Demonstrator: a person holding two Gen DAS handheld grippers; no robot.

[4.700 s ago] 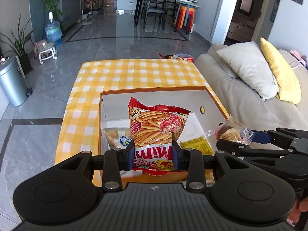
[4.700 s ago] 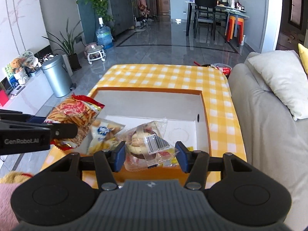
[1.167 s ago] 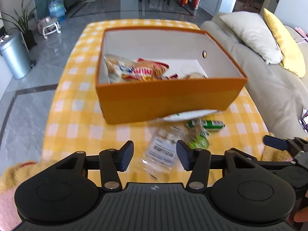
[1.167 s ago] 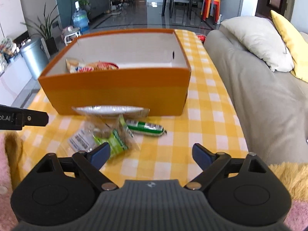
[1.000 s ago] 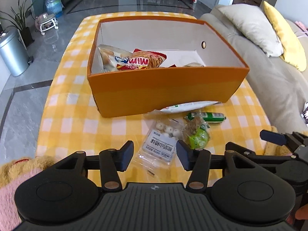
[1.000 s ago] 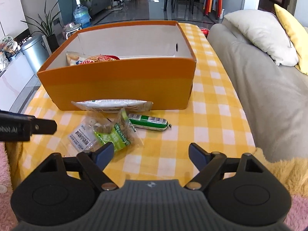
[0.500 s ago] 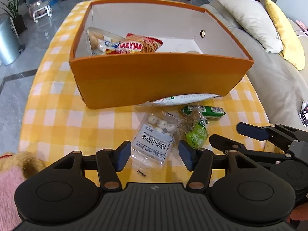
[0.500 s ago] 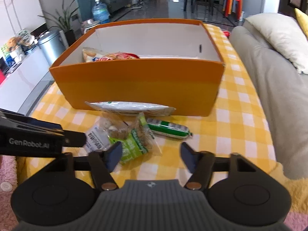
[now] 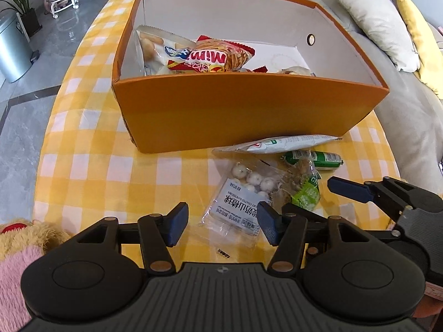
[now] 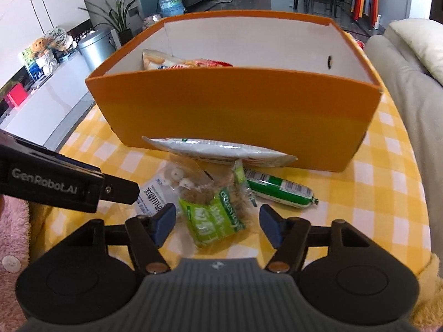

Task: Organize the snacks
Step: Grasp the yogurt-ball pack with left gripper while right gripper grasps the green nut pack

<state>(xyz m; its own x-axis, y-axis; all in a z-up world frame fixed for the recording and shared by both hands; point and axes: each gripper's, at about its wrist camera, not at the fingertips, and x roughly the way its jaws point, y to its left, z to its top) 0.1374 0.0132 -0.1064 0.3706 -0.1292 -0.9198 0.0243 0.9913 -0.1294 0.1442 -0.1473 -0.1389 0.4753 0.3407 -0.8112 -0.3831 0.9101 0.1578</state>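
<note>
An orange box (image 9: 249, 116) (image 10: 235, 116) stands on the yellow checked table and holds a red Mimi bag (image 9: 218, 58) and a biscuit bag (image 9: 155, 44). In front of it lie a clear bag of white balls (image 9: 243, 196) (image 10: 163, 185), a green snack bag (image 10: 213, 215) (image 9: 304, 191), a green sausage (image 10: 279, 188) (image 9: 315, 159) and a long white packet (image 10: 218, 150) (image 9: 277, 142). My left gripper (image 9: 223, 222) is open, its fingers either side of the white-ball bag. My right gripper (image 10: 217, 221) is open, straddling the green snack bag.
A grey sofa (image 9: 409, 110) with a cream pillow (image 9: 371, 19) and a yellow pillow (image 9: 418, 36) runs along the table's right side. A metal bin (image 9: 11, 52) stands on the floor at left. A pink and tan plush (image 9: 25, 246) lies at the table's near left.
Both grippers, which earlier held the Mimi bag and a clear pastry packet over the box, are empty. They have come down and forward onto the snacks before the box; the right jaws narrowed.
</note>
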